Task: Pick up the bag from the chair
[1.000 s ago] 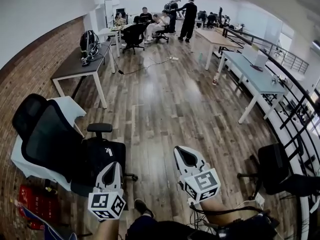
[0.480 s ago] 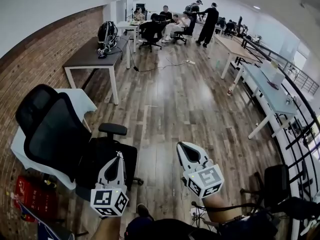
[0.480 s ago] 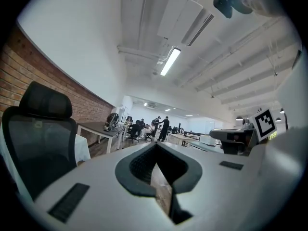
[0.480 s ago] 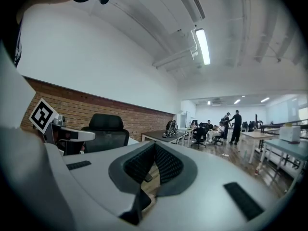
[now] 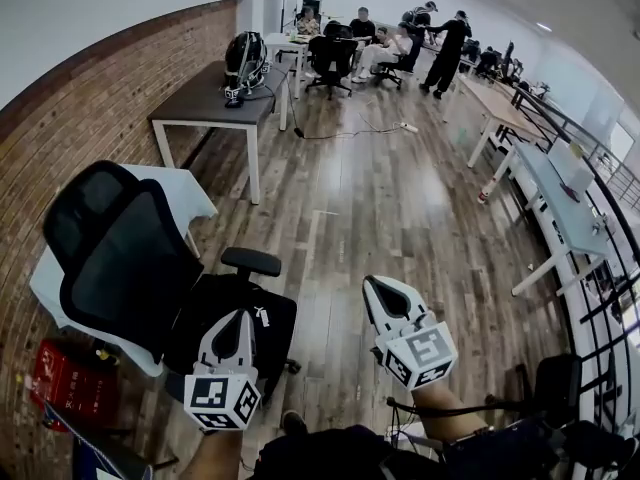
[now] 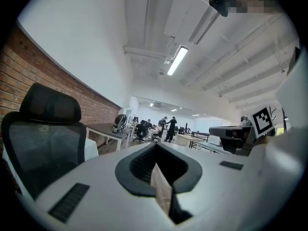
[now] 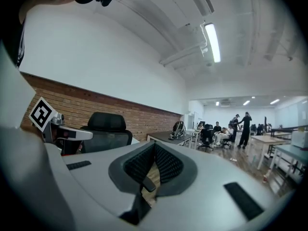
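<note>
The bag (image 5: pixel 212 313) is black and slumps on the seat of the chair (image 5: pixel 118 258), at about 8 o'clock from the middle of the head view, with a small white tag showing at its 3 o'clock edge. The left tongs (image 5: pixel 242 316) point level, with their tips over the bag's near side. Their own view shows them pressed together with nothing between them, aimed past the chair's back rather than down at the seat. The right tongs (image 5: pixel 372 284) are likewise together and empty, out over the floor (image 5: pixel 360 198) at 3 o'clock of the bag and well apart from it. The step in hand appears to be the approach, and doing it well probably means parting the left tongs first, before they come down. They would then tip downward so they meet the bag from above rather than skim across it. No handle or strap can be made out, so a raised fold or top edge of the soft fabric looks like the safest place to bite. The armrest (image 5: pixel 250 261) sits at 1 o'clock of the bag and could snag a careless reach. The chair may also roll or swivel if pushed, so a gentle descent, with the right tongs brought across to steady or share the load, seems wise.
</note>
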A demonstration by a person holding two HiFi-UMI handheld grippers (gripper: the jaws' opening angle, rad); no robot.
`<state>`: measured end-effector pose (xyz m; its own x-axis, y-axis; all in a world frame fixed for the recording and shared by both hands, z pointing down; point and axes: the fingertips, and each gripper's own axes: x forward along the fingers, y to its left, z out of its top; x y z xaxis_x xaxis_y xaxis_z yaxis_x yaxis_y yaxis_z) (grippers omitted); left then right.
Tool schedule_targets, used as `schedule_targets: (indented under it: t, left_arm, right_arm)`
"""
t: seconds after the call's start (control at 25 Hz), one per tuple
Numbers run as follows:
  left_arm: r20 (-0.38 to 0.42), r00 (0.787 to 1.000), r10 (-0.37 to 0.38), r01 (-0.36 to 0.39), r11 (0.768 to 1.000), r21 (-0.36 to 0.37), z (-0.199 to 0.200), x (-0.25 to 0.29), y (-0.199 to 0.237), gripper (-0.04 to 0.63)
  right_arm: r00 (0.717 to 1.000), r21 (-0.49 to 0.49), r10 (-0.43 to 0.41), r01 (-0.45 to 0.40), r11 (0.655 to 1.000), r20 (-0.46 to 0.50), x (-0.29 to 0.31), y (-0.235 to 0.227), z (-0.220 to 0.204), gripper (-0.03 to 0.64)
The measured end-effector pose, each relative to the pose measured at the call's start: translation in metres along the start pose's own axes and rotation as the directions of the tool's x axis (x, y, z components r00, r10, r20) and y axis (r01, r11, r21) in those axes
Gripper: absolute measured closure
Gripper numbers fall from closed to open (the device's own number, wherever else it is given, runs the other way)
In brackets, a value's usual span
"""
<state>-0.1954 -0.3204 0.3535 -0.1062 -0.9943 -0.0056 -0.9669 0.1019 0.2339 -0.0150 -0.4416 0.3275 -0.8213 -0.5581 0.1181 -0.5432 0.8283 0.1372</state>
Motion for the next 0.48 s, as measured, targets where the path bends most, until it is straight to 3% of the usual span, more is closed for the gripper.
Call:
schedule_targets:
  t: [0.48]
  left_arm:
    - [0.042,0.987,0.158,-0.158,0.987,0.002,0.017,-0.011,0.063,0.584]
  right_arm:
    - [0.991,-0.004,0.135,-0.135,0.991,0.026,0.070,0.022,0.011,0.601]
